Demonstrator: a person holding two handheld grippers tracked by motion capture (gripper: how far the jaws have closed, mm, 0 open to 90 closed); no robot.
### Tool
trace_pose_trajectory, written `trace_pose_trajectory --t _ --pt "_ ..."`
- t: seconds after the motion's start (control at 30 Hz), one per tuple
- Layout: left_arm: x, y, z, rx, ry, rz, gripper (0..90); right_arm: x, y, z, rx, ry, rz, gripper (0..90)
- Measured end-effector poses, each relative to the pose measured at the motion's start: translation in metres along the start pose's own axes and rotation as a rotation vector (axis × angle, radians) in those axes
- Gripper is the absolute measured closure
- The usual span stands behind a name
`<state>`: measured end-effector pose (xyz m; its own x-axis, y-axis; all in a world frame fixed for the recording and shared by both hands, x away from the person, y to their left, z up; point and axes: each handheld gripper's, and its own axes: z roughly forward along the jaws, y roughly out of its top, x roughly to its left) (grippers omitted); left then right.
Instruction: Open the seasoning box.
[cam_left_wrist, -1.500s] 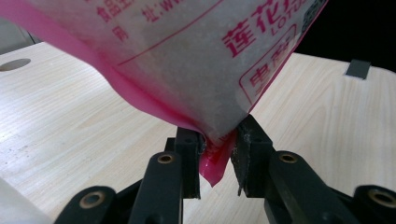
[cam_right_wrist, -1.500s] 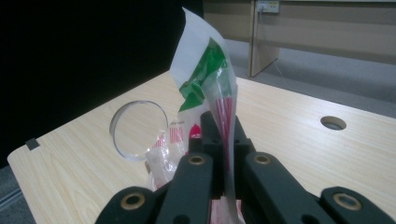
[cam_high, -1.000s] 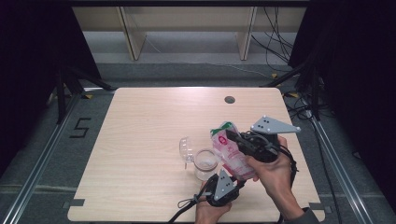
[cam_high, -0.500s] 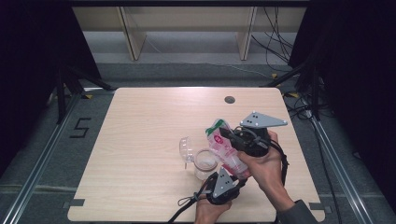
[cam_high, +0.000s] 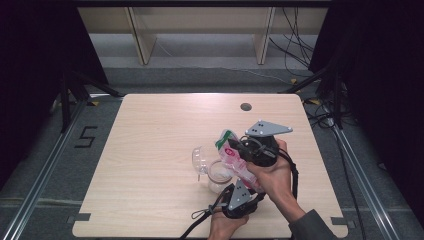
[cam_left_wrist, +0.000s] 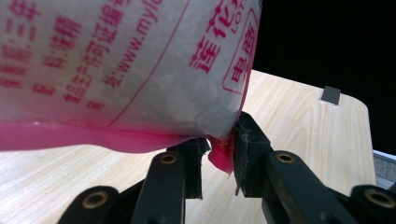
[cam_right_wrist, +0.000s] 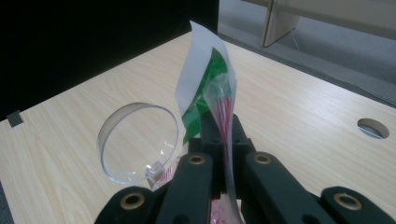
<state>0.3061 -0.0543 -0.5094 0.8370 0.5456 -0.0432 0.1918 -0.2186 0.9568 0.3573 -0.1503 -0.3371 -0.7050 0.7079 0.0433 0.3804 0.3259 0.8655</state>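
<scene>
The bag (cam_left_wrist: 121, 70) is whitish with pink print, a pink edge and a green top, the jar (cam_high: 218, 175) clear, the table (cam_high: 150, 150) pale wood-grained.

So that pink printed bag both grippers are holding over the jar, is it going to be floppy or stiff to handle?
Probably floppy: the bag is thin film, and its top edge folds over above the right gripper. It bulges with white powder above the left gripper, so it likely sags and shifts when tilted. The film looks smooth, so it may slip from a corner pinch.
</scene>
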Motion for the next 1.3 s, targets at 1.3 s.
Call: trace_pose_trajectory --t 1.3 --pt "0.007 0.001 0.007 -0.019 -0.057 0.007 75.1 0.004 0.004 0.025 0.07 -0.037 -0.041 90.0"
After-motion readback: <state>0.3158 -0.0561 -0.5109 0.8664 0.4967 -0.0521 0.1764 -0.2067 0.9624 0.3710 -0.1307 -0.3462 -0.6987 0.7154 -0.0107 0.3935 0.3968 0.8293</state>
